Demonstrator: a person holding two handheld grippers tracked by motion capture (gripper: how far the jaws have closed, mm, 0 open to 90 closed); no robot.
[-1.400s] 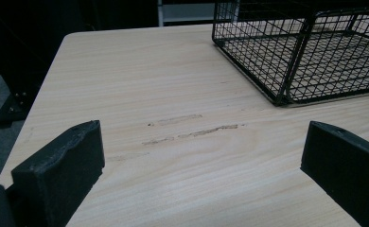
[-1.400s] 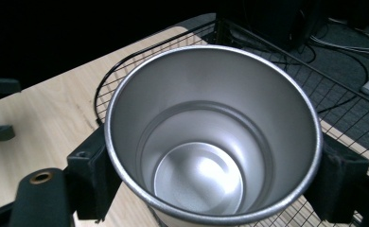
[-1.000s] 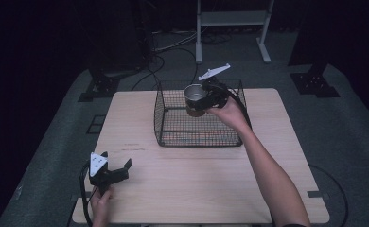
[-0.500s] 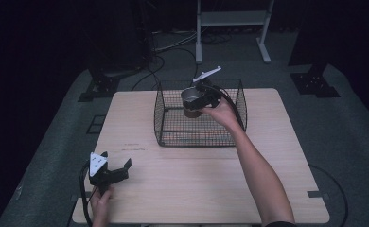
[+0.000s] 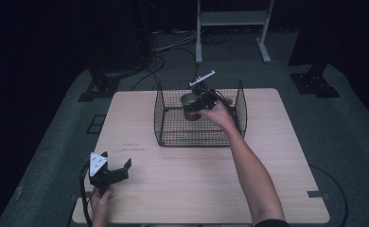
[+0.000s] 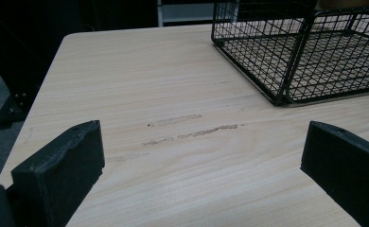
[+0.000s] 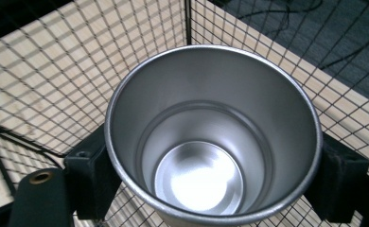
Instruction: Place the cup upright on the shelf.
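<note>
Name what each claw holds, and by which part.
The right claw grips the metal cup by its outer wall just below the rim, inside the wire basket. The left claw holds nothing.

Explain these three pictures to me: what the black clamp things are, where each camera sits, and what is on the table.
No machine here: a person holds a hand tool with two black fingers in each hand. The high view looks down on a wooden table carrying a black wire basket. The other two cameras ride on the tools themselves. The right gripper is shut on a metal cup, empty and open side up, held inside the basket. The left gripper rests near the table's front left, fingers wide apart with nothing between them.
</note>
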